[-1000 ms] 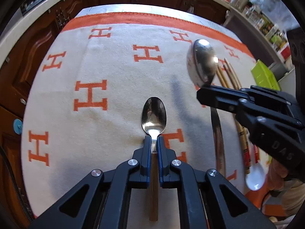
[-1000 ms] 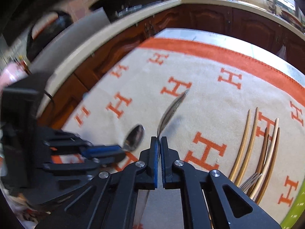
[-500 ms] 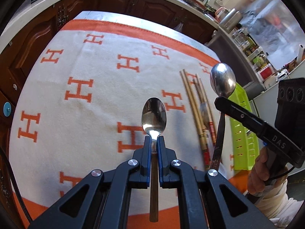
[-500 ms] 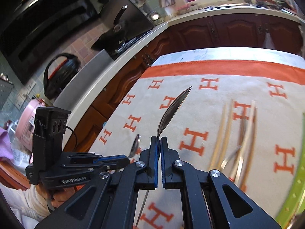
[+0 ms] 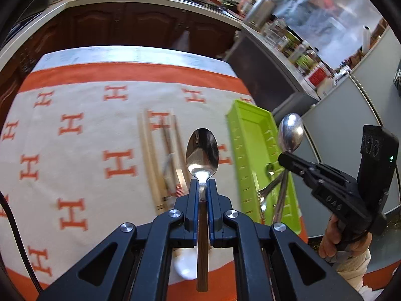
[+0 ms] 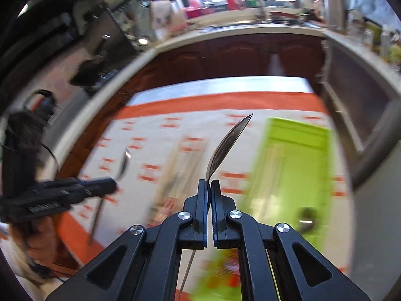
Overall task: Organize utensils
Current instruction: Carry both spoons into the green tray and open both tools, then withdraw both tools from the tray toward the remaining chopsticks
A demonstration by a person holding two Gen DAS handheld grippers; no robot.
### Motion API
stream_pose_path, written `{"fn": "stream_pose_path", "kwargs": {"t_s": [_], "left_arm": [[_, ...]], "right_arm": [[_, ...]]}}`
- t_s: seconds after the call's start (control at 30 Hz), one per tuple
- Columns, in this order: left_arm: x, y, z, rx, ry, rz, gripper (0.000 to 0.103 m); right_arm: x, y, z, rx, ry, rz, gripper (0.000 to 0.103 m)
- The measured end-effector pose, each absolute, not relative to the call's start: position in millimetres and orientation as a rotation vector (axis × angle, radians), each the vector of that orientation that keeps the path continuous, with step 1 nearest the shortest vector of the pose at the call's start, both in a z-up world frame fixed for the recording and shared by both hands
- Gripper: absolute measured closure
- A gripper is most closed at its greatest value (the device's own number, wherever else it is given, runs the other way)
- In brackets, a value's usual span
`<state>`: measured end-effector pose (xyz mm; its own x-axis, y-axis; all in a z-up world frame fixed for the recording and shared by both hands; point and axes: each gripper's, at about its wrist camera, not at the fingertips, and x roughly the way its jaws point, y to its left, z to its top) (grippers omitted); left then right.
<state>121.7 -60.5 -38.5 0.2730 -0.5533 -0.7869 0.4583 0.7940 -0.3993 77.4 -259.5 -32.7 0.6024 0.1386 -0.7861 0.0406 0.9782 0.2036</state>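
Kitchen desk, H-patterned cloth — both jaws clamp steel spoons [image 5: 202, 150]; long lime-green plastic tray [image 5: 253, 135] lies right, nearer right gripper [image 5: 284, 156].

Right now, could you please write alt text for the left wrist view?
The left gripper holds a spoon upright above an orange-patterned cloth. To its right, the right gripper holds another spoon over a green tray.

Glossy metal spoon [image 5: 202, 150], woven cloth [image 5: 82, 115]

Chopsticks [image 5: 153, 165] flank green tray [image 5: 246, 135] — cutlery [image 5: 269, 188] inside.
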Motion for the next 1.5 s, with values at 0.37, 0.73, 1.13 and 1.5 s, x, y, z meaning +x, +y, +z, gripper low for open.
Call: {"fn": "stream_pose_path", "kwargs": {"t_s": [0.37,0.73,1.13,1.5], "left_arm": [[121,-170,-48,-0.015,1.140,-0.747,0.099],[117,-213,-77,0.041,1.185,-0.733,0.099],[97,-193,-55,0.106,1.119,-0.683,0.065],[83,-92,-43,0.091,1.056,-0.503,0.055]], "right_arm": [[75,-354,-75,0.277,1.012,-0.073,0.095],[41,-394,-28,0.439,0.777,-0.155,0.089],[36,-365,-12,0.475,0.772,-0.113,0.084],[47,-299,-32,0.426,0.868,-0.062,0.084]]}}
